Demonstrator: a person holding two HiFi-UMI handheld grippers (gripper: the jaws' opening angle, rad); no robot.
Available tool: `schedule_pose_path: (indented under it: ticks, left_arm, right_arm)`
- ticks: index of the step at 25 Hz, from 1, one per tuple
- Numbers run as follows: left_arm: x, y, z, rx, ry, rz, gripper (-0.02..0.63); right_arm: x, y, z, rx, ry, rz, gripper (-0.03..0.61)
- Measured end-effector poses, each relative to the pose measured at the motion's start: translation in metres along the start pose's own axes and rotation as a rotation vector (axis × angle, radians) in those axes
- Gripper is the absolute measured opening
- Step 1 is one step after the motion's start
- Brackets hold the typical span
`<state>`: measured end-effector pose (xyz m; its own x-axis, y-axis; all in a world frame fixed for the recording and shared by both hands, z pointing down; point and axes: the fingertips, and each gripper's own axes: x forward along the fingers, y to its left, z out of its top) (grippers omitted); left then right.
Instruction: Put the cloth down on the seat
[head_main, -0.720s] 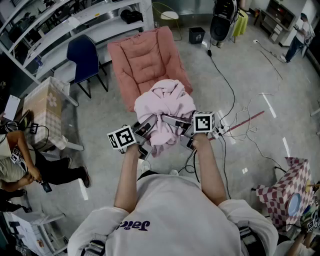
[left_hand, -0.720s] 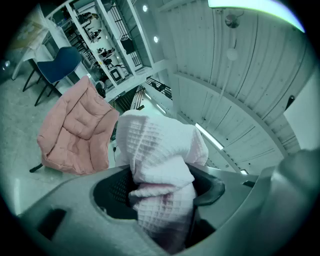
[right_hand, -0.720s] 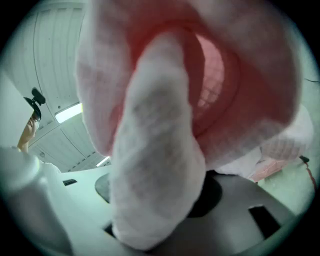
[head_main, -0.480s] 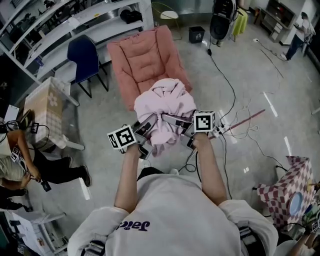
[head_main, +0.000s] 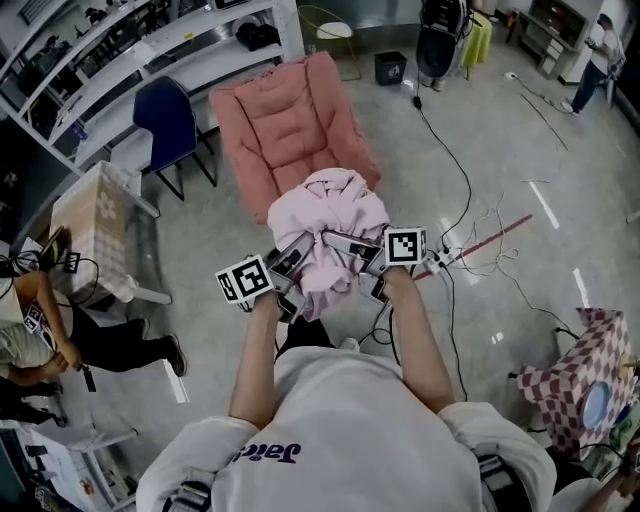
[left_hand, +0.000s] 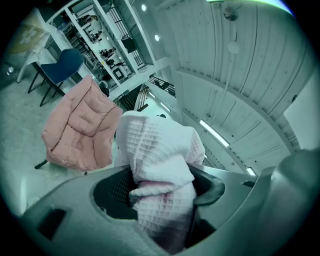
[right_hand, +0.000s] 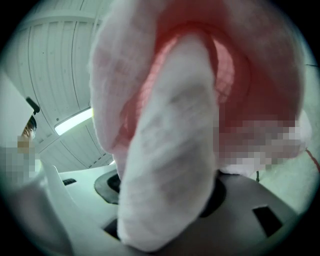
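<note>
Right now the left tongs (head_main: 293, 262) and the right tongs (head_main: 352, 246) are each clamping a bunched fold of the pink cloth (head_main: 330, 208), which is hanging bundled between the 2, held up before the pink seat (head_main: 285, 120), not resting on it.

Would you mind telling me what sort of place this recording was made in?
Most likely a lab or workshop set up for recording: cables trail loose across the bare floor, white shelving runs along one side, and a pink lounge chair stands alone in the open.
</note>
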<state>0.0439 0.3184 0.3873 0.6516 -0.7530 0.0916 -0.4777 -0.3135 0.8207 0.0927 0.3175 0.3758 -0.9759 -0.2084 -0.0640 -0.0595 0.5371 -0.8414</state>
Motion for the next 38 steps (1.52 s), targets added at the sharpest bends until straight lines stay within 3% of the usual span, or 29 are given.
schedule_pose_path:
  ticks: [13,24,30,38]
  left_arm:
    - [0.054,0.014,0.006,-0.009,0.03,-0.005,0.282]
    - [0.094,0.048,0.067,-0.016,0.045,-0.026,0.282]
    - [0.11,0.078,0.127,-0.023,0.043,-0.016,0.278]
    - [0.12,0.103,0.142,-0.055,0.04,-0.003,0.278]
  right_arm:
    - [-0.02,-0.046,0.033,0.063,-0.068,-0.082,0.287]
    - [0.023,-0.081,0.09,0.048,-0.071,-0.116,0.29]
    - [0.074,-0.103,0.133,0.056,-0.076,-0.128,0.29]
    - [0.091,-0.124,0.142,0.08,-0.081,-0.153,0.291]
